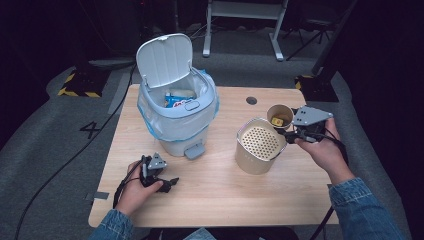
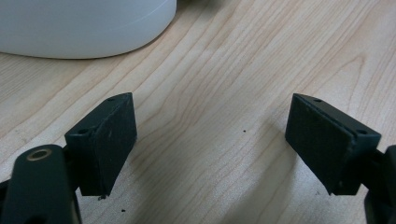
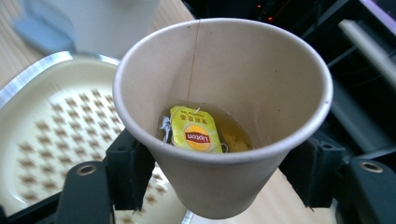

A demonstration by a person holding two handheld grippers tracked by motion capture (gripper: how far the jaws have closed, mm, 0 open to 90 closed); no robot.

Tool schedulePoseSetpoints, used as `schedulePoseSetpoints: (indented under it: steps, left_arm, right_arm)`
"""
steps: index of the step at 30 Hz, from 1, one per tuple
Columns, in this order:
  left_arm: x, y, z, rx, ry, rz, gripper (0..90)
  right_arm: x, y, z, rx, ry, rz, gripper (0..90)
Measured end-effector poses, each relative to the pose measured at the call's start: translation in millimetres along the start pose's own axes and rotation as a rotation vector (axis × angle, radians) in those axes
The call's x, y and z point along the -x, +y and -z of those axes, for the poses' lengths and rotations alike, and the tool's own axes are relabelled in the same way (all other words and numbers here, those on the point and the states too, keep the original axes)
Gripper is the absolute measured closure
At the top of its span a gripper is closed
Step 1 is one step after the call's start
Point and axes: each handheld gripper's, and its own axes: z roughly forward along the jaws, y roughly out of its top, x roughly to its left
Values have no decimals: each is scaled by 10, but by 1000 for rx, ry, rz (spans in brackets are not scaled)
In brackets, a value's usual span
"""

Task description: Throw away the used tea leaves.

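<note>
Light wooden table (image 1: 215,195) takes most of the scene. Far left on it, white plastic pedal bin (image 1: 177,107) with a clear-blue bag liner, lid flipped up, some wrappers inside; its white base also sits at the far left in the left gripper view (image 2: 79,28). Right of centre, cream metal canister with a perforated strainer insert (image 1: 257,145), standing near the right hand; seen beneath and left of the cup in the right gripper view (image 3: 56,121). Brown paper cup (image 1: 279,116) is just beyond the canister, at its far right edge, lifted off the table; right gripper (image 1: 292,132) is clamped on the cup's lower wall, one pad each side, cup roughly upright. Inside the cup (image 3: 224,102): yellow Lipton tea bag tag (image 3: 195,130) lying in a little tea-coloured liquid. Left gripper (image 1: 167,185) rests near left on the table, jaws wide apart, nothing between them, bare wood only (image 2: 210,135). Step in hand, as I read it: cup carried to the strainer for emptying. Next move likely calls for bringing the cup over the perforated insert and tipping it slowly so liquid drains through and the bag stays on top, then bag and cup to the open bin. Risk: squeezing the soft cup or spilling past the rim.
</note>
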Motion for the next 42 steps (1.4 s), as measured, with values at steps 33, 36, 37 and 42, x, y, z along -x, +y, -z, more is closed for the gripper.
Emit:
schedulePoseSetpoints:
  steps: [33, 36, 37, 42]
  left_arm:
    - [0, 0, 0, 0, 0, 0, 171]
    - [0, 0, 0, 0, 0, 0, 171]
    - [0, 0, 0, 0, 0, 0, 171]
    - [0, 0, 0, 0, 0, 0, 171]
  right_arm:
    - [-488, 108, -154, -332, -407, 1009, 349]
    - [-524, 100, -167, -344, -442, 1068, 349]
    - [-534, 96, -175, -347, -454, 1101, 349]
    - [-645, 61, -217, -406, -550, 1320, 354]
